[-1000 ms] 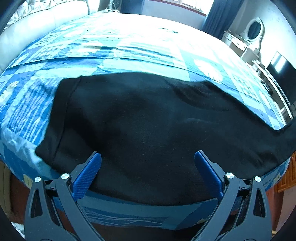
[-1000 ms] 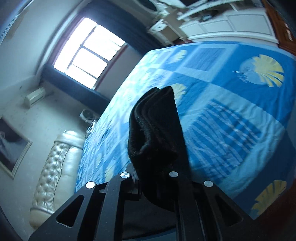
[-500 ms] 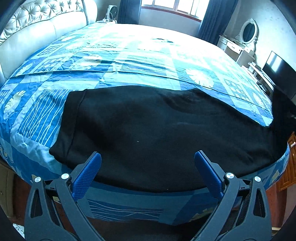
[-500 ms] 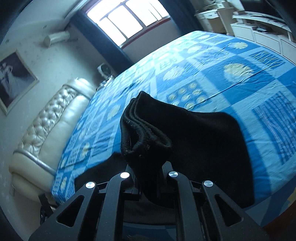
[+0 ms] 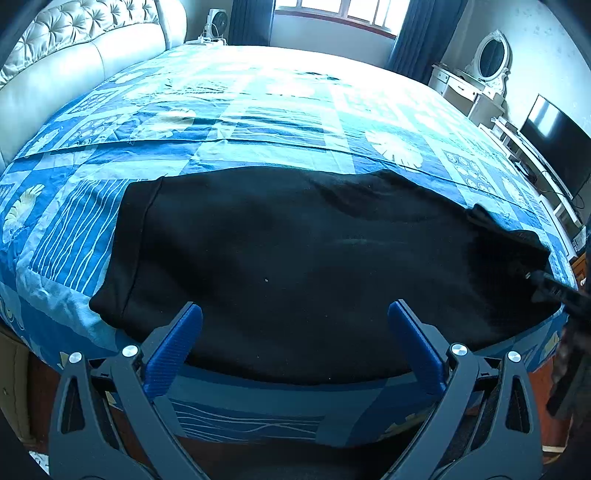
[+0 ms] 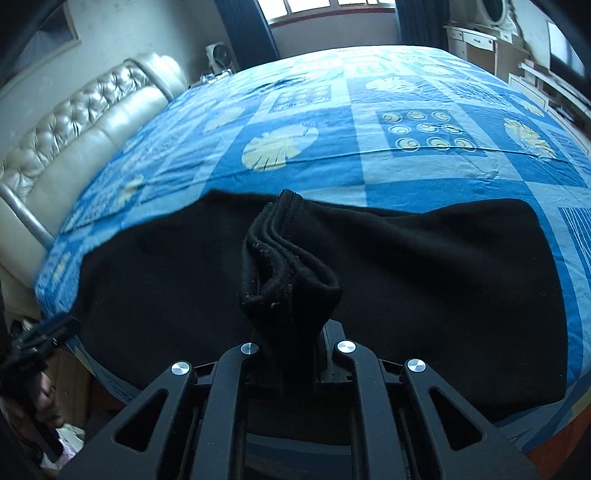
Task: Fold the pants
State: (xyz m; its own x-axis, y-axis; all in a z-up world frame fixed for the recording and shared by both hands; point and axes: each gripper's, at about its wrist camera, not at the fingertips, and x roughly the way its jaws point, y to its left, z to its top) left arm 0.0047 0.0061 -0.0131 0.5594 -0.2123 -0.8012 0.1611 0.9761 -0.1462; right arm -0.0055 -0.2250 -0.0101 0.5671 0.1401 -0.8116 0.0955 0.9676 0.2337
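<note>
Black pants (image 5: 295,258) lie spread across the near edge of a bed with a blue patterned cover (image 5: 280,110). My left gripper (image 5: 294,317) is open and empty, its blue pads just above the pants' near edge. My right gripper (image 6: 291,332) is shut on a bunched end of the pants (image 6: 284,258) and holds it raised over the rest of the fabric (image 6: 443,277). The right gripper also shows at the right edge of the left wrist view (image 5: 554,291), at the pants' right end. The right fingertips are hidden by cloth.
A padded cream headboard (image 5: 74,55) runs along the bed's left side. A window with dark curtains (image 5: 332,14) is at the back. A white dresser with an oval mirror (image 5: 480,74) and a TV (image 5: 554,147) stand at the right.
My right gripper has swung the held end of the pants round toward the bed and lowered it over the rest. My left gripper has pulled back a little and stays open.
</note>
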